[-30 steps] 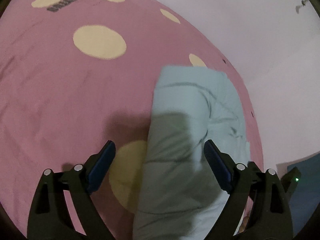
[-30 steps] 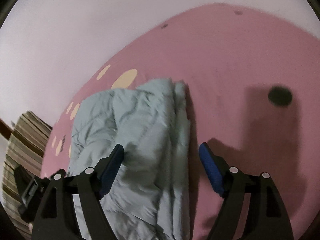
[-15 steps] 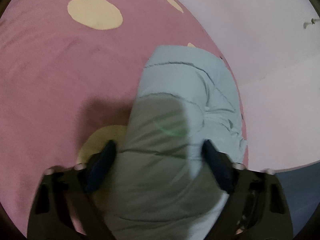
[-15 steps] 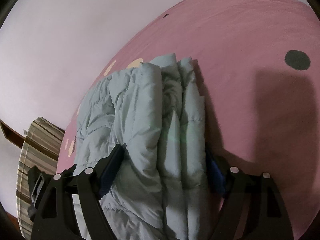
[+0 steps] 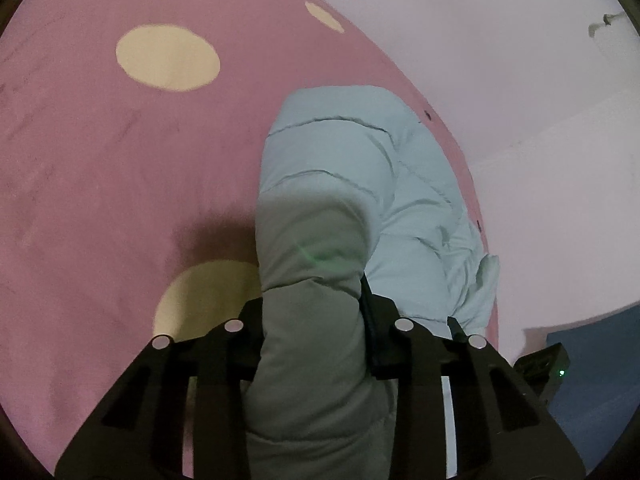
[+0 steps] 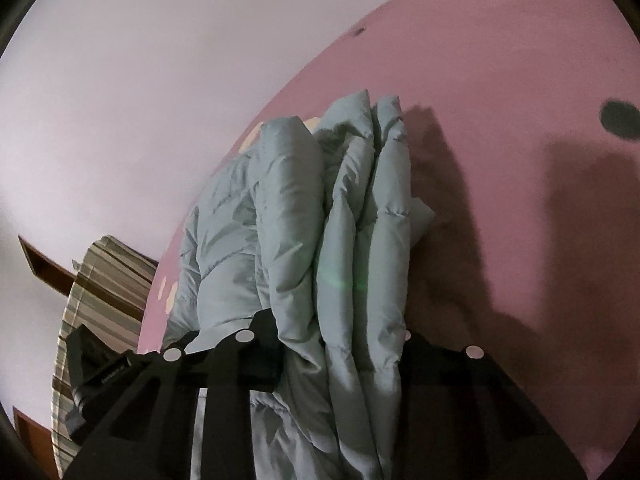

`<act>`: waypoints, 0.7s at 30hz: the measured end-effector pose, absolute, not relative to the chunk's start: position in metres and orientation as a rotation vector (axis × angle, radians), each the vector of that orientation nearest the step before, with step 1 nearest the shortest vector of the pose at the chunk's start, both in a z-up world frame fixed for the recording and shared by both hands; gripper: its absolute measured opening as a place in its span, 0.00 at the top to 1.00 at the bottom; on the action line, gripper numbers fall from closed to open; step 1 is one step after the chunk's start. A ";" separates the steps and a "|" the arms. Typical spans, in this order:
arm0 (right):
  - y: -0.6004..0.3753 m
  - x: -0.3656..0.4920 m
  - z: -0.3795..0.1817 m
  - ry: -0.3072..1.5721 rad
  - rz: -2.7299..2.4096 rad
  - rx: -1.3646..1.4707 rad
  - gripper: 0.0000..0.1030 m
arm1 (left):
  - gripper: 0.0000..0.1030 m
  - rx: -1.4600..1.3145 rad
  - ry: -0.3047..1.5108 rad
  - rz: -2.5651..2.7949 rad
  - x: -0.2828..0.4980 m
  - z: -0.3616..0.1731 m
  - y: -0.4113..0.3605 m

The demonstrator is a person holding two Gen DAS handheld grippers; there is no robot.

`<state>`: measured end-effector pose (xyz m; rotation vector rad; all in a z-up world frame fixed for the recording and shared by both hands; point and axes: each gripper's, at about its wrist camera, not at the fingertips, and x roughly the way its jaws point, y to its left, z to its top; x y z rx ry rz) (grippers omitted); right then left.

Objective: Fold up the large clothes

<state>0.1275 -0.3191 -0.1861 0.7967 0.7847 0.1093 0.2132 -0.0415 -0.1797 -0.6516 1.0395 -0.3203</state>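
Note:
A folded, pale blue padded jacket point(image 5: 360, 168) lies on a pink cover with cream dots point(image 5: 100, 160). My left gripper point(image 5: 312, 308) is closing on one end of the bundle, and the padding bulges out between its jaws. In the right wrist view the jacket point(image 6: 288, 200) shows as several stacked puffy layers. My right gripper point(image 6: 340, 328) is closing on those layers, which are pinched together between its jaws. The fingertips of both grippers are hidden in the fabric.
The pink cover point(image 6: 520, 80) stretches on past the jacket and carries a dark dot point(image 6: 619, 120). A pale wall point(image 5: 520, 40) runs close behind the jacket. Striped fabric point(image 6: 100, 280) lies beyond the cover's edge, and a blue surface point(image 5: 592, 380) sits low at the right.
Both grippers went from wide open around the jacket to squeezed onto it. The bundle's right end has lifted and bunched up, and both views have drawn closer to the fabric.

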 end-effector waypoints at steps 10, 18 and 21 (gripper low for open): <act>-0.284 0.167 -0.161 0.755 0.224 0.768 0.73 | 0.69 -0.619 0.944 -0.250 0.223 -0.139 0.011; -0.285 0.168 -0.166 0.768 0.271 0.762 0.73 | 0.69 -0.602 0.909 -0.174 0.247 -0.133 0.053; -0.275 0.180 -0.171 0.777 0.284 0.750 0.73 | 0.69 -0.607 0.909 -0.151 0.267 -0.140 0.060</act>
